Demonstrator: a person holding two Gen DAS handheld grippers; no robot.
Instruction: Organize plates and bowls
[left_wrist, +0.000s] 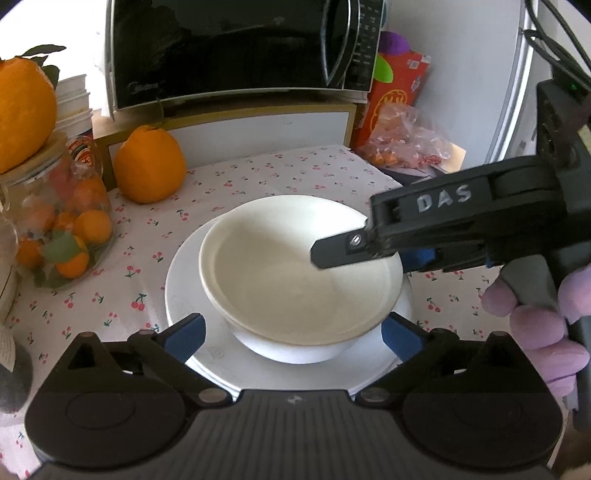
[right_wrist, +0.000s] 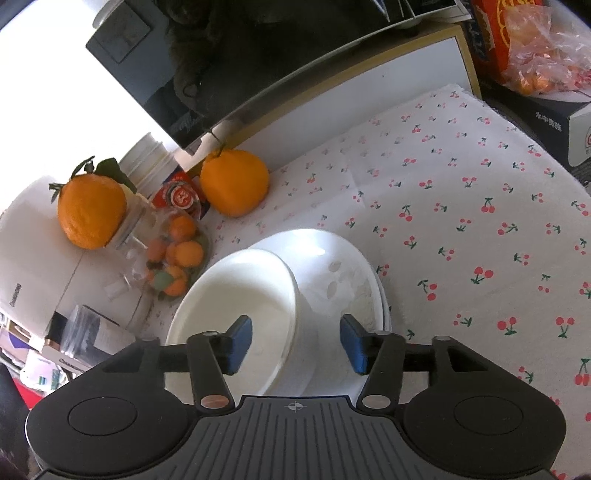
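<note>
Standing at the back on a shelf (left_wrist: 229, 125), the microwave (left_wrist: 236, 48) is the largest item. Below it spreads the cherry-print cloth (left_wrist: 306, 170) (right_wrist: 480, 229) over the table. At the cloth's centre lies a white plate (left_wrist: 184, 280) (right_wrist: 362, 280), flat, and on it sit nested white bowls (left_wrist: 295, 266) (right_wrist: 243, 295), upright, the upper one seated slightly askew in the lower.

Left gripper (left_wrist: 293, 334): its jaws are spread wide, one blue pad on each side of the bowls at the near edge, neither clearly touching them.

Right gripper (right_wrist: 295, 343) (left_wrist: 332, 254): also open, holding nothing. One finger hangs over the inside of the top bowl and the other outside its wall, above the plate; whether either pad touches the rim cannot be told. In the left wrist view this gripper reaches in from the right, one black fingertip over the bowl, gripped by a hand (left_wrist: 535, 325).

An orange (left_wrist: 149, 168) (right_wrist: 234, 182) rests on the cloth just before the shelf. A glass jar (left_wrist: 55, 221) (right_wrist: 162, 258) of small fruit stands at the left, with a second orange (left_wrist: 24, 110) (right_wrist: 92, 214) on its lid. A bag (left_wrist: 406, 144) (right_wrist: 546, 55) lies at the far right.
</note>
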